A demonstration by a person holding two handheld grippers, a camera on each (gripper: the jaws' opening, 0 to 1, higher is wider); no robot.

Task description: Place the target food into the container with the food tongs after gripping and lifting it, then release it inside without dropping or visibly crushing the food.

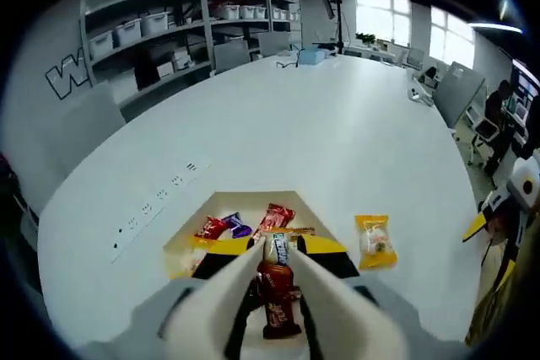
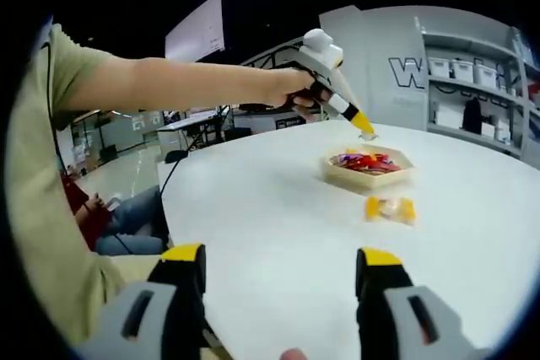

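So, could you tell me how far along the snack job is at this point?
Done: several wrapped snacks already lie in the container. In hand: the left gripper holds a dark wrapped snack between its jaws, over the container. Left: releasing it inside, then the yellow packet on the table. The right gripper waits open.

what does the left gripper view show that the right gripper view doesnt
Left gripper view: its own claw closed on a brown snack bar, and the wrappers in the tray seen singly, with a red packet.

Right gripper view: the person's arm holding out the left gripper, and the right claw open over bare table.

Both: the beige tray and the yellow packet beside it.
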